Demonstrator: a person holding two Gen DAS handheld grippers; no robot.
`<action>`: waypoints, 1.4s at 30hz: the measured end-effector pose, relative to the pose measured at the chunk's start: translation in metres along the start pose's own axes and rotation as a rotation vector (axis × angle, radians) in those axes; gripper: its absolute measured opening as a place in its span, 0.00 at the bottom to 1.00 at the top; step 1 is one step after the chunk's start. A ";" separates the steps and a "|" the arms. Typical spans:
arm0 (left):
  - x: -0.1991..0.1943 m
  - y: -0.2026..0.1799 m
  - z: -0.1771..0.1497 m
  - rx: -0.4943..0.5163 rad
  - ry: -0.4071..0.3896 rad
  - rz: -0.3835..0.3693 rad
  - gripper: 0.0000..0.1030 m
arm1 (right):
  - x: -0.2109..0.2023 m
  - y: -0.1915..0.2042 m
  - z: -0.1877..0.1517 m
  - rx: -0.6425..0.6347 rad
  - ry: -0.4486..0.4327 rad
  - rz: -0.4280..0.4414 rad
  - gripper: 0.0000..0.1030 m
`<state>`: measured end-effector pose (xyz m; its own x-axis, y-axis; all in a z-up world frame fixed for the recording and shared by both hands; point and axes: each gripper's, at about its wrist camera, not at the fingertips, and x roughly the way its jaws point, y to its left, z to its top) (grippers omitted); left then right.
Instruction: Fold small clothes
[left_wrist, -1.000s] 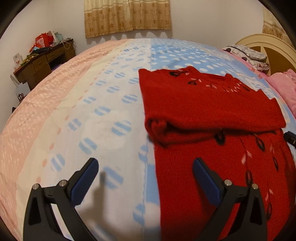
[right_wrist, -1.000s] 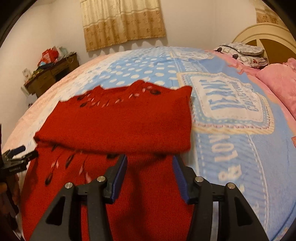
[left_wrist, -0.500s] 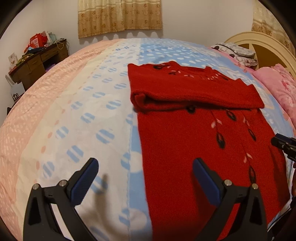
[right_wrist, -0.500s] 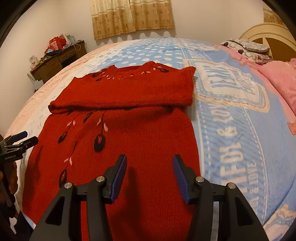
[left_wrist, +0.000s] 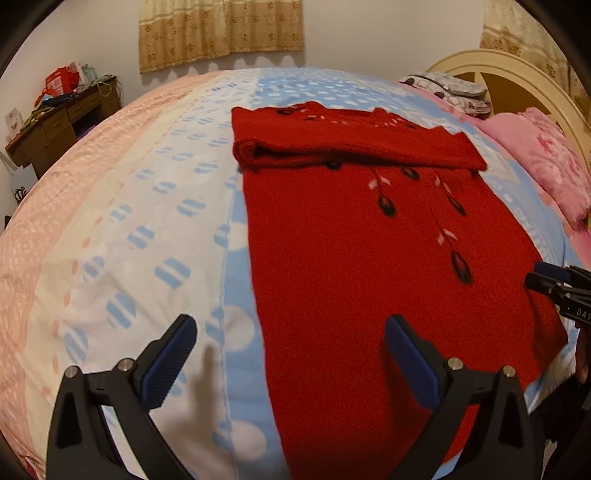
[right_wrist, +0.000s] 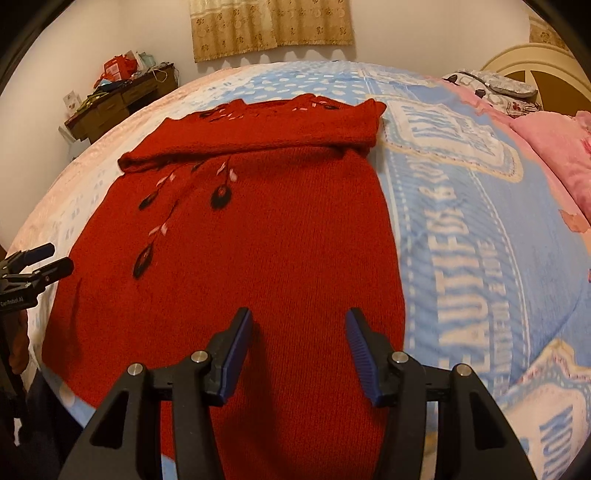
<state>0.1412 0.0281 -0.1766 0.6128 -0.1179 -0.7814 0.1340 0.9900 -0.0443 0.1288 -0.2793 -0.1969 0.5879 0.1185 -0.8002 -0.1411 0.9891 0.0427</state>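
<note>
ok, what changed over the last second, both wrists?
Both grippers pulled back from the folded top of the red sweater toward its near hem, so more of the unfolded body shows. Left gripper straddles the sweater's left edge; right gripper is over its lower right part. Nothing gripped or released. Unchanged: the fold, both sets of fingers open, the sweater's place on the bedspread.

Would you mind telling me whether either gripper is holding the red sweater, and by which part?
Neither: the left gripper and right gripper are both open above the red sweater, gripping nothing.

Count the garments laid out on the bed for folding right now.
1: a red sweater lies flat on the bedspread, its far end already folded over. Both tongs, left and right, hover open above it. More may be out of frame.
</note>
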 end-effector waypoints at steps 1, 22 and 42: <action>-0.001 -0.001 -0.003 0.003 0.003 -0.003 1.00 | -0.003 0.000 -0.004 0.000 0.002 0.002 0.52; -0.020 -0.008 -0.055 -0.008 0.076 -0.083 0.97 | -0.035 0.014 -0.070 -0.031 0.053 -0.001 0.52; -0.031 -0.008 -0.078 -0.078 0.100 -0.159 0.54 | -0.048 -0.011 -0.087 0.032 0.008 -0.014 0.53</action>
<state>0.0600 0.0296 -0.2009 0.5075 -0.2690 -0.8186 0.1600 0.9629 -0.2173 0.0327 -0.3039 -0.2111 0.5829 0.1035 -0.8059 -0.1068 0.9930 0.0503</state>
